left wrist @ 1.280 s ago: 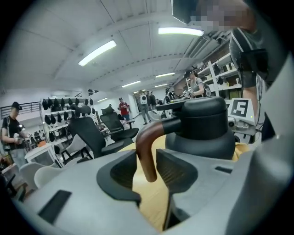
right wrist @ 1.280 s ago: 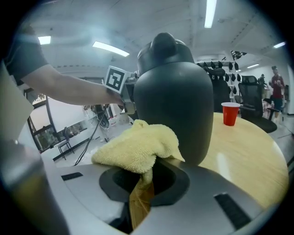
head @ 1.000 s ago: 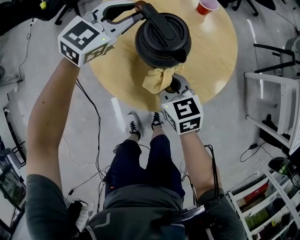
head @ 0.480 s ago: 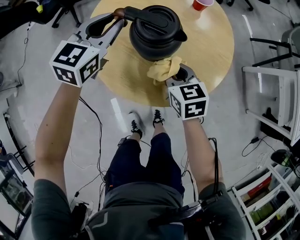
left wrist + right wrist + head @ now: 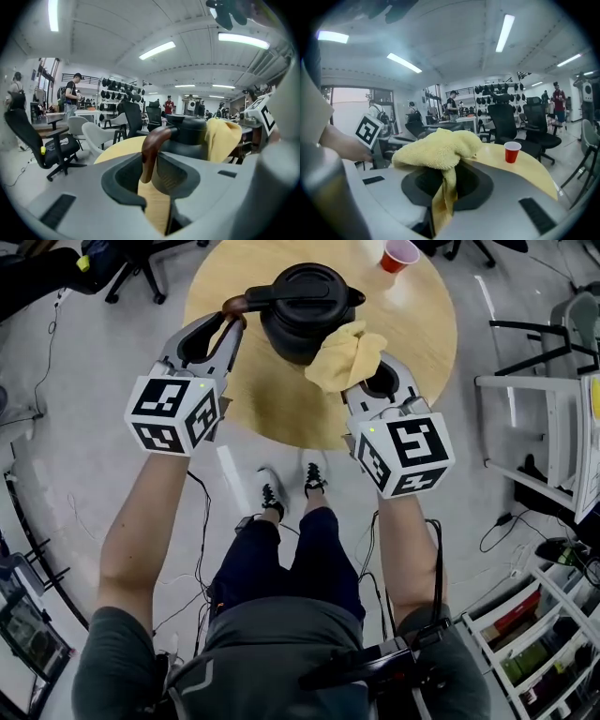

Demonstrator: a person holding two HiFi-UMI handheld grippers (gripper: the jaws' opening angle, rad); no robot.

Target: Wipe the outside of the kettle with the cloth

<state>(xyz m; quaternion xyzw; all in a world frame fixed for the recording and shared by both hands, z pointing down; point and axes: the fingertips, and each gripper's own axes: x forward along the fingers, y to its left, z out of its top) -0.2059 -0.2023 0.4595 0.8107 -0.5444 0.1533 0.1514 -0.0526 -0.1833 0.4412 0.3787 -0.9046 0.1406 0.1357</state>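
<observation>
A black kettle (image 5: 305,310) with a brown-tipped handle (image 5: 234,304) is over the round wooden table (image 5: 272,399). My left gripper (image 5: 231,322) is shut on that handle, which points left. In the left gripper view the handle (image 5: 152,147) runs up between the jaws, with the kettle body (image 5: 187,136) just beyond. My right gripper (image 5: 373,373) is shut on a yellow cloth (image 5: 349,352), which lies against the kettle's near right side. In the right gripper view the cloth (image 5: 438,149) bunches over the jaws and hides the kettle.
A red cup (image 5: 399,254) stands at the table's far right edge, also the cup (image 5: 512,151) in the right gripper view. Office chairs (image 5: 44,145) and desks ring the table. White frames (image 5: 553,418) stand at the right. Cables (image 5: 192,521) trail on the floor.
The kettle has moved away from me across the table and its handle has swung to point left. The right gripper has risen, carrying the cloth from the kettle's near underside to its right side.
</observation>
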